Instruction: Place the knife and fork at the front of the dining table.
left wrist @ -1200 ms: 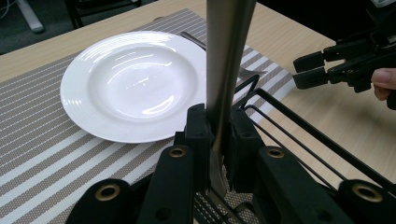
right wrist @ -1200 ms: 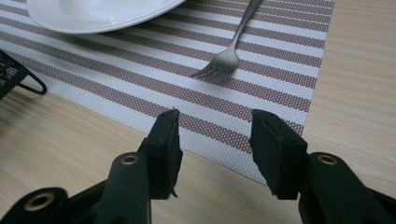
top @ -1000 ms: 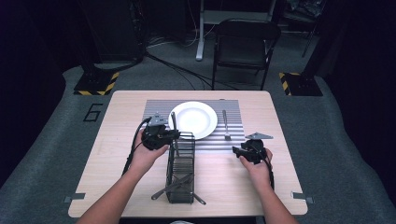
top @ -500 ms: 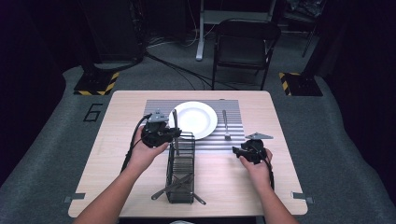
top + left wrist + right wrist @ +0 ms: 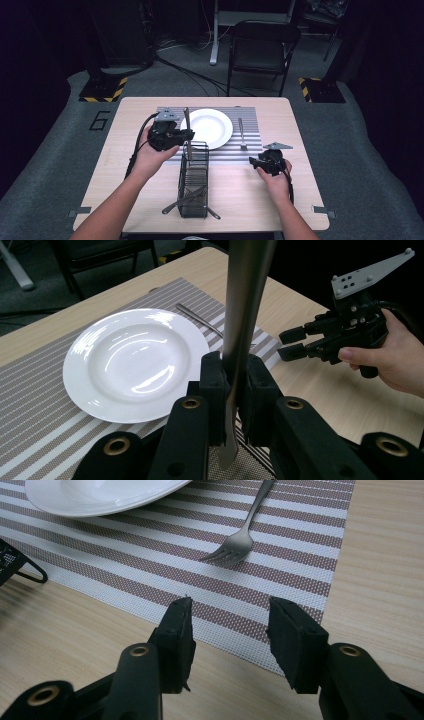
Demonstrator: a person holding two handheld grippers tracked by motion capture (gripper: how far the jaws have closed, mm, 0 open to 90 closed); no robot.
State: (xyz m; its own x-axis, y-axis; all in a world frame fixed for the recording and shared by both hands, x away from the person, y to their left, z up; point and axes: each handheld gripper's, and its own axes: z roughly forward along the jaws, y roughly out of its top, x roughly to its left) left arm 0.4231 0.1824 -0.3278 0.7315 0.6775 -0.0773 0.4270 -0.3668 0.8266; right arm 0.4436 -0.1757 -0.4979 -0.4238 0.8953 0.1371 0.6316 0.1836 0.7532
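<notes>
Your left gripper (image 5: 186, 135) has its jaws clamped on a knife (image 5: 243, 310), and in the left gripper view the metal stands upright between the pads, one end poking out below them. From above, the knife (image 5: 186, 117) hangs over the far end of the wire caddy (image 5: 194, 180), just beside the white plate (image 5: 210, 128); whether its lower end is clear of the caddy's rim I can't quite tell. More cutlery lies crossed in the caddy's near end. Your right gripper (image 5: 256, 161) rests low over the surface, right of the caddy, jaws apart with nothing between them (image 5: 230, 630). Just ahead of them sits the near edge of the striped mat (image 5: 150, 565), and on it the fork (image 5: 240, 535), tines toward you, right of the plate.
</notes>
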